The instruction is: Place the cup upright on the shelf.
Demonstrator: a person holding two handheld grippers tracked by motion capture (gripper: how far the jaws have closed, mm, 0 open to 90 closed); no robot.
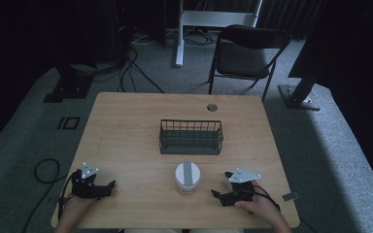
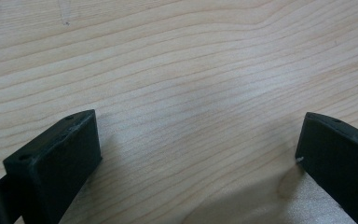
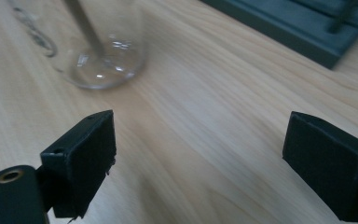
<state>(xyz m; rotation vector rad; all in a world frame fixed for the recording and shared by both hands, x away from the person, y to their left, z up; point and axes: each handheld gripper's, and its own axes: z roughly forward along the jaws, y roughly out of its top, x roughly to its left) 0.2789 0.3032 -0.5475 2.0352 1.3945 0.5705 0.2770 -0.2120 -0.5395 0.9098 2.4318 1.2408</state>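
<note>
The left gripper rests on the near left part of the wooden worktop, held by the person's left hand; in the left gripper view its two black jaws stand wide apart with nothing but bare wood grain between them. The right gripper lies at the near right, held by the right hand, and its jaws are likewise spread apart over bare wood, gripping nothing.

Between the two grippers, somewhat nearer the right one, stands a clear jar with a white lid crossed by a grey strip. It touches neither gripper. In the right gripper view the jar's glass base appears ahead and to the left of the jaws, outside the gap between them.

Just beyond the jar, near the middle of the worktop, sits a dark wire basket; its dark edge shows at the upper right of the right gripper view. A small round hole marks the far edge of the worktop. Beyond it a folding chair stands on the grey carpet.

No readable label or writing can be made out on the jar or anything else.
</note>
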